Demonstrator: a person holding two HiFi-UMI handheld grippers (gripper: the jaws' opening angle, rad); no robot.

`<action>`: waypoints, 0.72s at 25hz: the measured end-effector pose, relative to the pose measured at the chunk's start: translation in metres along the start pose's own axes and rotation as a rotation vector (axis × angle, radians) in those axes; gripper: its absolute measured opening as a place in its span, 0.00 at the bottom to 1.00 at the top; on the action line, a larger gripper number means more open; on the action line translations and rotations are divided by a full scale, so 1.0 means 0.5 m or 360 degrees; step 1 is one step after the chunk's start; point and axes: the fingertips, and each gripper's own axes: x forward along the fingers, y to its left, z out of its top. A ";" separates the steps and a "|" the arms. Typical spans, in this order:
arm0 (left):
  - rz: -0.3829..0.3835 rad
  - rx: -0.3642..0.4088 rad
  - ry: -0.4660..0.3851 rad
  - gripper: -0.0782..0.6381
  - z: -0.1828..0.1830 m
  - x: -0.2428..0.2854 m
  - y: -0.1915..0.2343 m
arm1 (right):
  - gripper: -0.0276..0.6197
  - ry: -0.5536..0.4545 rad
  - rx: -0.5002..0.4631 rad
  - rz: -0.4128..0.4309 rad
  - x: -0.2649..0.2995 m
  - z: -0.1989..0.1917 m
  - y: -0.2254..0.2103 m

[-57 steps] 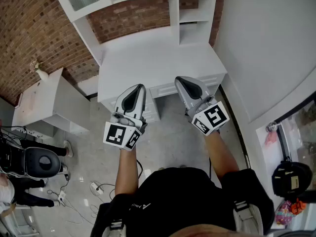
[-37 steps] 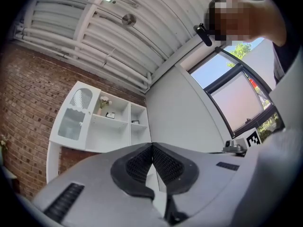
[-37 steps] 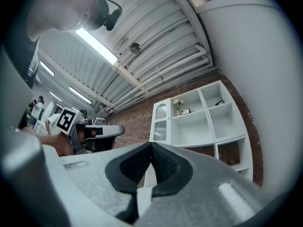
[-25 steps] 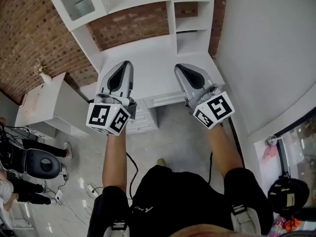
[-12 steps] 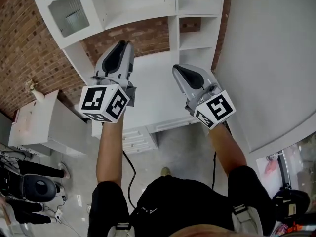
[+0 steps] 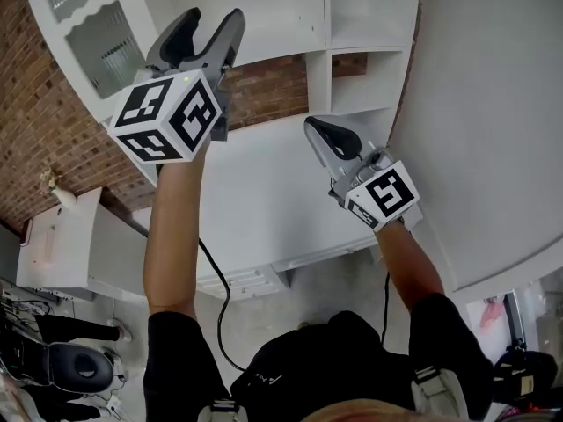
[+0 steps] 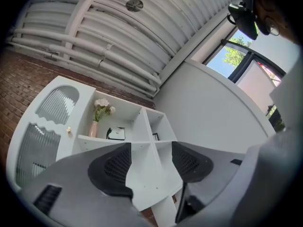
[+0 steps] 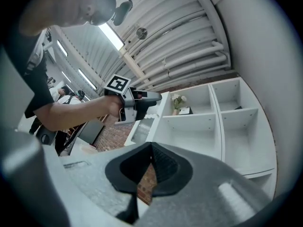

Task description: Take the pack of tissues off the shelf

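One pack of tissues [image 7: 116, 133], on shelf [image 7: 94, 139] beside vase [image 7: 93, 129]: likely light, soft, crushable; grasp across narrow sides. Left gripper [image 7: 150, 148] opening, nothing between; right gripper [image 8: 151, 148] clenched, empty.

Red brick wall [image 6: 35, 121], wht shelf unit [image 6: 281, 16] w/ desk [image 6: 255, 209], grey floor [image 6: 334, 281].

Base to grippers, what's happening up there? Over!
Left gripper raised, jaws opening, empty. Right gripper shut, empty. Pack of tissues on upper shelf, untouched. Flower vase close beside it.
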 end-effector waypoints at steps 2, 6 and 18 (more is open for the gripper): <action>0.0022 0.0030 0.0014 0.50 0.007 0.047 0.025 | 0.05 -0.0016 -0.0018 0.0019 0.023 -0.006 -0.029; 0.0068 0.0035 0.0045 0.56 0.010 0.148 0.062 | 0.05 -0.0072 -0.0058 0.0085 0.063 -0.018 -0.100; 0.0440 0.0181 0.0231 0.72 0.024 0.416 0.198 | 0.05 -0.0121 -0.0135 0.0357 0.105 -0.089 -0.262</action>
